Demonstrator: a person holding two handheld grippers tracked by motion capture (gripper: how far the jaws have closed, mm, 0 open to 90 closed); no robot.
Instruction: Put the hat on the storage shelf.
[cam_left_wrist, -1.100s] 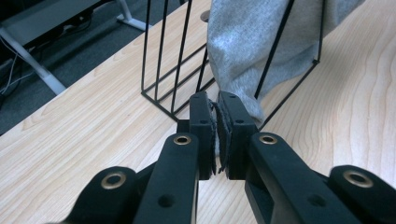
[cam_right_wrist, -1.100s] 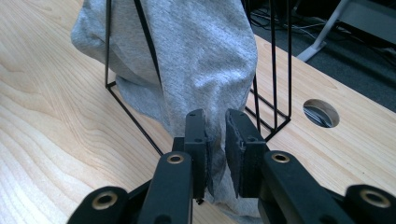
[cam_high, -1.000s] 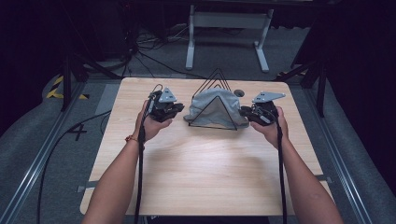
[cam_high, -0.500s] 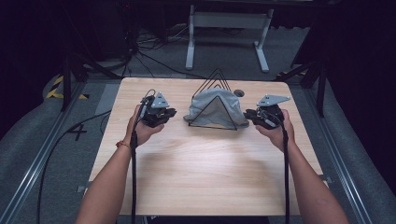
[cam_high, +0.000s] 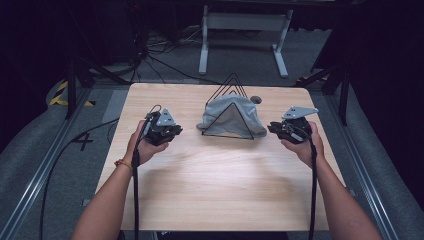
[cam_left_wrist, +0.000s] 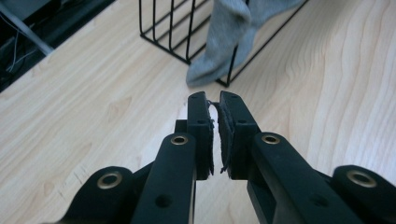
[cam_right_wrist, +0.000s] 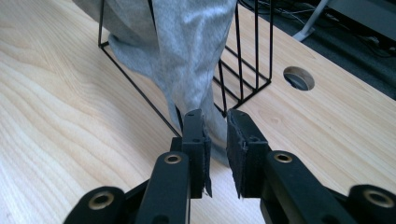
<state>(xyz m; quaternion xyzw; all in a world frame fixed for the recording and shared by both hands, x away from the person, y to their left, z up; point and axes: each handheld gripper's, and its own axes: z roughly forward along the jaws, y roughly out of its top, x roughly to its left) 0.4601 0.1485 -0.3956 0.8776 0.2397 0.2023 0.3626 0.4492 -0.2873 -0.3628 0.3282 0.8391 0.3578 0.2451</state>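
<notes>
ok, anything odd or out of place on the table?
One thing: a grey cloth is draped unevenly over the black wire rack, its ends spilling past the frame onto the table. In the left gripper view, the left claw has frayed pad edges. Nothing is spilled or broken.

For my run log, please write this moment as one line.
grey cloth draped on wire rack | left gripper nearly shut, empty | right gripper open, near cloth

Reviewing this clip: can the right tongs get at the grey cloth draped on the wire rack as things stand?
Probably yes. The right tongs sit slightly parted just short of the grey cloth, whose hanging end shows between the tips. Only bare table lies around; the wire rack bars run close beside.
</notes>
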